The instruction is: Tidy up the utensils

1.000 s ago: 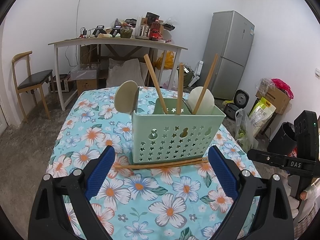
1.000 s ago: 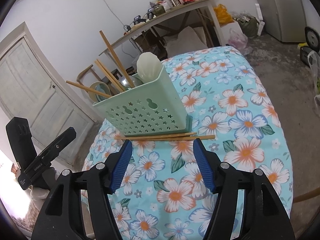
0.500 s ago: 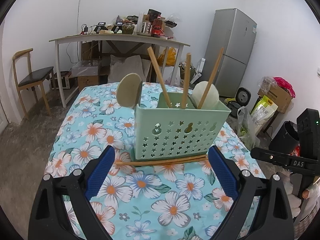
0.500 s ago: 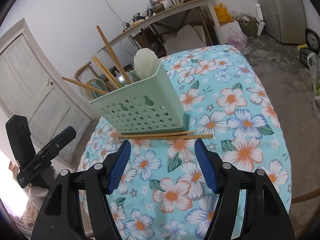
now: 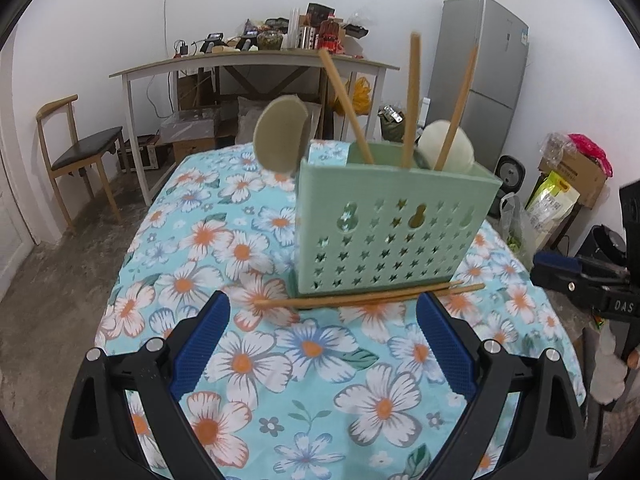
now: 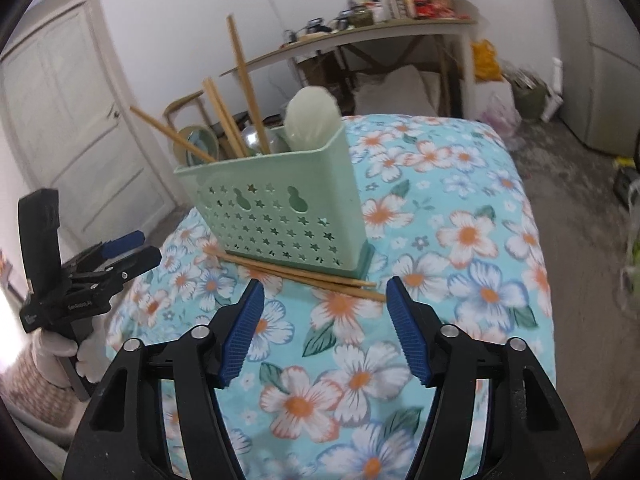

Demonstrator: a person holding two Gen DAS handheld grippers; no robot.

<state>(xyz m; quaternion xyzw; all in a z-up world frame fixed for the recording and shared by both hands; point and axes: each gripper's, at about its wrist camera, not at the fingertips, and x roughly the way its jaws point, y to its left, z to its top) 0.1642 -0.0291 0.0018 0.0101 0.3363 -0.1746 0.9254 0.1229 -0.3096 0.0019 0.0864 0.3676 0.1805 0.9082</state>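
Note:
A pale green perforated utensil holder (image 5: 394, 226) stands on the floral tablecloth (image 5: 248, 364). It holds three upright wooden chopsticks (image 5: 412, 100), a tan spoon (image 5: 280, 140) and a white spoon (image 5: 446, 150). Two chopsticks (image 5: 368, 298) lie flat against its base. My left gripper (image 5: 322, 340) is open and empty, just in front of them. In the right wrist view the holder (image 6: 280, 208) and the lying chopsticks (image 6: 304, 274) show just beyond my open, empty right gripper (image 6: 324, 328).
A cluttered desk (image 5: 256, 60), a wooden chair (image 5: 80, 152) and a fridge (image 5: 480, 68) stand behind the table. Bags and boxes (image 5: 568, 176) lie at the right. A door (image 6: 72, 120) is on the left in the right wrist view.
Both grippers swung to new angles on the holder and stayed open. The right one moved in closer to the lying chopsticks. The utensils did not move.

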